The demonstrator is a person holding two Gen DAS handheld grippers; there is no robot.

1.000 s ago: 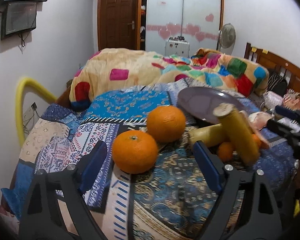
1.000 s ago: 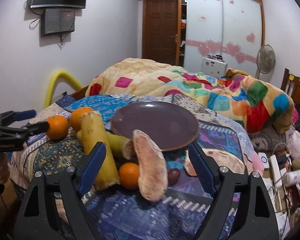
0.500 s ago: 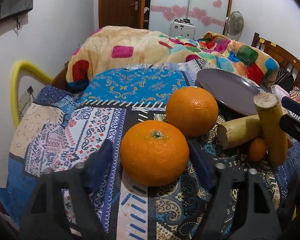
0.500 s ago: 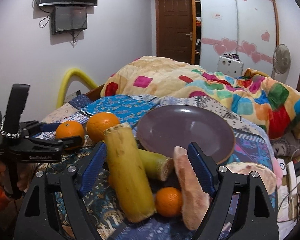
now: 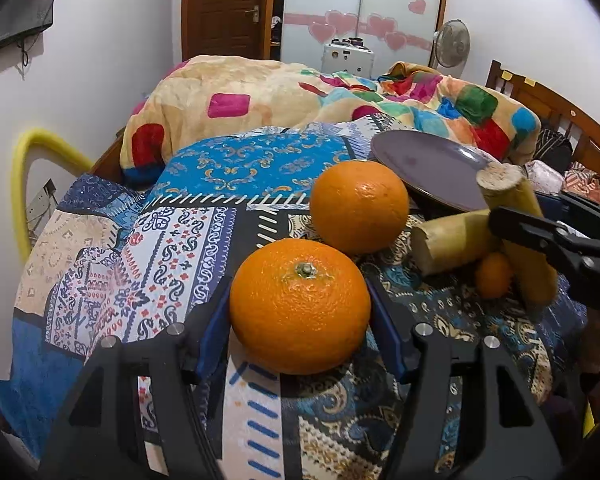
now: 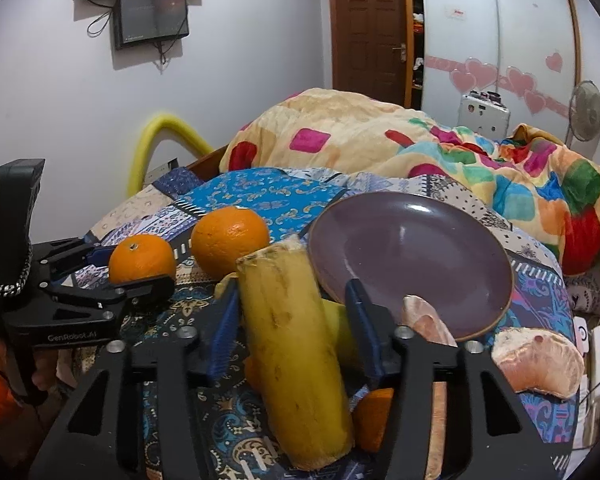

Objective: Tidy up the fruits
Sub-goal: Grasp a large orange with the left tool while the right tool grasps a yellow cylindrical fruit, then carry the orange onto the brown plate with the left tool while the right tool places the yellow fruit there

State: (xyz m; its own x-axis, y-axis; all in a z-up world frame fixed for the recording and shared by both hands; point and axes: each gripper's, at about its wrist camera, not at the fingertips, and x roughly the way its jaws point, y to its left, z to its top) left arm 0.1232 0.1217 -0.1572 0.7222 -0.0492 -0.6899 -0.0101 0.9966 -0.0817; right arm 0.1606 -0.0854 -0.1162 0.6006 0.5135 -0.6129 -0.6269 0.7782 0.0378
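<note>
Both hand-held grippers have closed in on the fruit pile on the bed [image 5: 236,168] over the past second. The left hand-held gripper [image 5: 300,312] now has its blue pads [image 5: 216,324] flanking the near orange [image 5: 300,306], which sat well ahead of them a second ago; the pads appear to touch the peel on both sides, though whether they are truly clamped cannot be told. That orange rests on the patterned bedspread with its stem end up, so it has no long axis to speak of. A second orange [image 5: 359,206] sits just beyond it at one o'clock.

The right hand-held gripper [image 6: 292,320] stands apart around a yellow sugarcane-like stalk [image 6: 296,352], its pads either side and not visibly pressing. The stalk's long axis runs from six o'clock up to twelve, leaning away, cut end toward the purple plate [image 6: 480,264] at one o'clock. A second stalk [image 5: 452,240] lies crosswise beneath it, beside a small orange [image 5: 492,276] and pomelo segments [image 6: 540,364].

The risks look plain: the soft, sloping bedspread could let a nudged orange roll off toward the bed's edge, and the leaning stalk could slip or tip if gripped off-centre. The plate itself sits tilted on the bedding, so fruit set on it may slide.
</note>
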